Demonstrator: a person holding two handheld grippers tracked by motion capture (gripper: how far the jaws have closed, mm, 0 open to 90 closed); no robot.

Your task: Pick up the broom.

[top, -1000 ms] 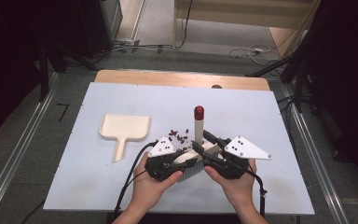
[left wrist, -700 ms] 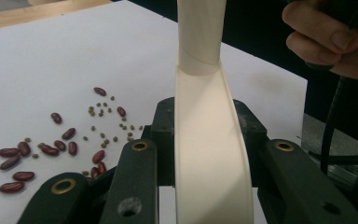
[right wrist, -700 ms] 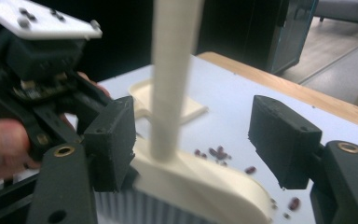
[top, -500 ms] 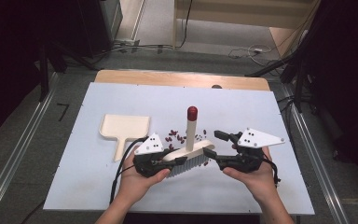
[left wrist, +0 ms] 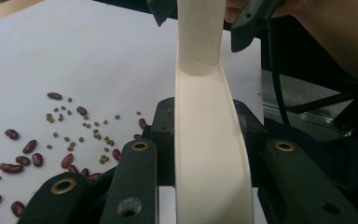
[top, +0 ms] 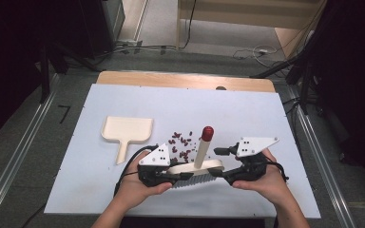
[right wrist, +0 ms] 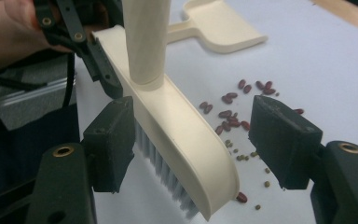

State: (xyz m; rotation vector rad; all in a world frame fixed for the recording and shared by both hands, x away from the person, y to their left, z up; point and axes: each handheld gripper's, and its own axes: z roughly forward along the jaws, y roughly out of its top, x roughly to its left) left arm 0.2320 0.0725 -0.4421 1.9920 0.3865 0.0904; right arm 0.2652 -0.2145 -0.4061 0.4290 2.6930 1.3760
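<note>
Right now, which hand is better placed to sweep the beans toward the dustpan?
Left. The left gripper is clamped on the brush; the right gripper stands open around its far end, having just opened.

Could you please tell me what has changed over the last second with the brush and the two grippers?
The right gripper slid right, off the brush; its jaws have just been opening and now stand clear of the brush's end. The brush handle, upright before, tilts a little right. The left gripper stays clamped on the brush's other end. The dustpan and the beans lie unmoved.
</note>
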